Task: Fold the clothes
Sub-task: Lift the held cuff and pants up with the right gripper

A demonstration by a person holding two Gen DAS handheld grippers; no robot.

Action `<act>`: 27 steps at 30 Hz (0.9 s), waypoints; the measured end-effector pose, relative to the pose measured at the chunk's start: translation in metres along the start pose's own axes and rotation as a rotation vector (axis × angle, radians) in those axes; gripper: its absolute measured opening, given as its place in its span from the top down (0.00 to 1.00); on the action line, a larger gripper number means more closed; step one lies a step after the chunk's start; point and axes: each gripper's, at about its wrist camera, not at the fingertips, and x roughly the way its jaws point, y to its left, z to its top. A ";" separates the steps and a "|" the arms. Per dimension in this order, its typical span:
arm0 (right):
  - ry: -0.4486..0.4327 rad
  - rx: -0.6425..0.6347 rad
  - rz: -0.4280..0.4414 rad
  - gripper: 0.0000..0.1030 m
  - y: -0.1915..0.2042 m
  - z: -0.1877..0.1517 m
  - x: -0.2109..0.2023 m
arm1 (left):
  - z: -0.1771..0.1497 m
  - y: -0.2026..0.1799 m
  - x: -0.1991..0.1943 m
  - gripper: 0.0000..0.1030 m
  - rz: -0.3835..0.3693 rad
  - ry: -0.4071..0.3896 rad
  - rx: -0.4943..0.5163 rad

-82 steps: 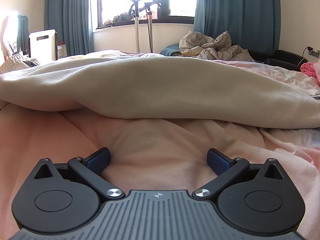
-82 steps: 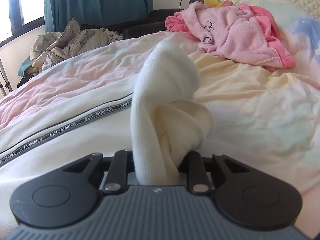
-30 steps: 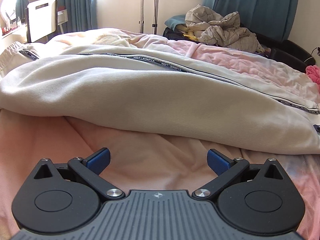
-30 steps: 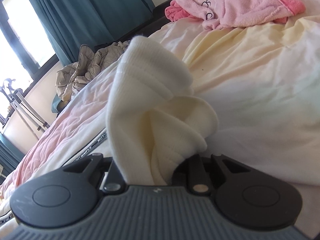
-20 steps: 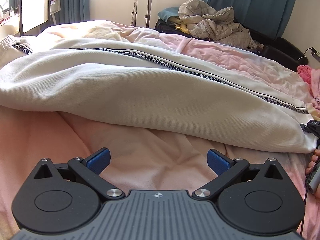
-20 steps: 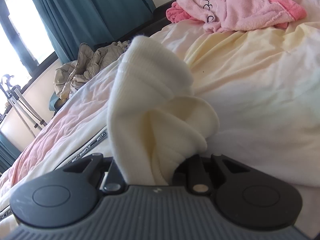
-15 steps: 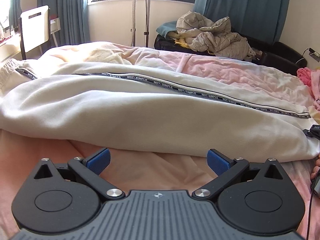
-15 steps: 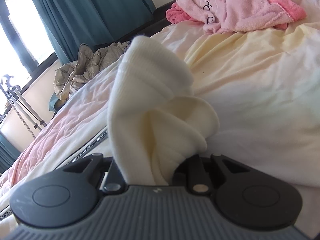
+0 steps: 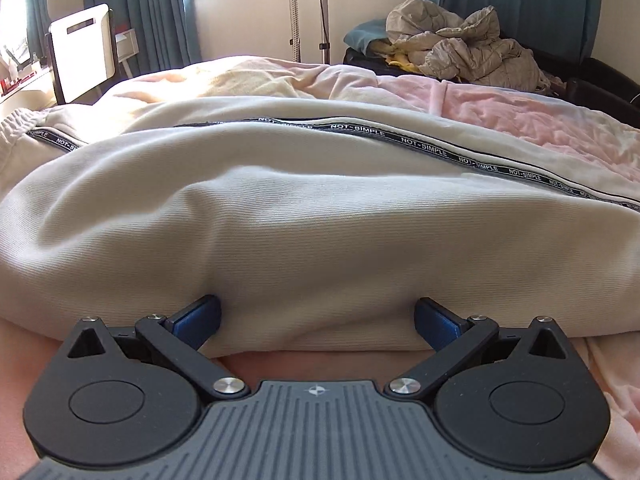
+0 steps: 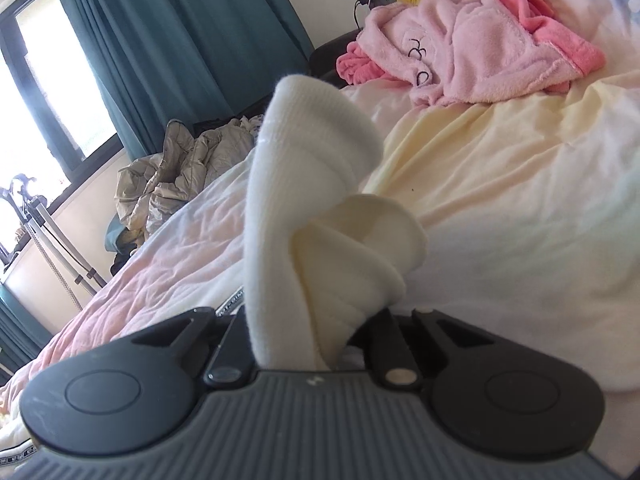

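Note:
Cream sweatpants [image 9: 304,224] with a black lettered side stripe [image 9: 416,148] lie lengthwise across the bed in the left wrist view. My left gripper [image 9: 318,316] is open, its blue fingertips [image 9: 198,316] pressed against the near fold of the pants, with the fabric bulging between them. In the right wrist view my right gripper [image 10: 320,344] is shut on a bunched cream cuff of the pants [image 10: 316,200], which stands up out of the jaws. The gripping pads themselves are hidden by the cloth.
A pink and yellow bedsheet [image 9: 520,112] covers the bed. A pink fleece garment [image 10: 472,52] lies near the headboard. A beige quilted jacket [image 9: 460,48] is heaped on a dark bench beyond the bed. Teal curtains [image 10: 180,40], a metal stand [image 9: 296,8] and a white chair [image 9: 84,48] line the window wall.
My left gripper has moved forward and lower, from open sheet up against the pants' near fold. The right gripper keeps its hold on the cuff and has tilted slightly.

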 end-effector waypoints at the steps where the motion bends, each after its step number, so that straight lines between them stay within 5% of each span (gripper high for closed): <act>1: -0.019 -0.021 0.006 0.88 0.011 0.004 -0.005 | 0.000 -0.001 0.000 0.00 0.001 -0.003 0.009; 9: -0.166 -0.176 0.061 0.89 0.104 0.038 -0.042 | 0.014 0.016 -0.024 0.00 -0.045 -0.024 -0.031; 20: -0.141 -0.641 0.286 0.89 0.249 -0.124 -0.100 | 0.041 0.090 -0.087 0.00 -0.048 -0.189 -0.200; 27: -0.121 -0.936 0.430 0.89 0.341 -0.227 -0.137 | 0.035 0.123 -0.088 0.00 -0.073 -0.237 -0.293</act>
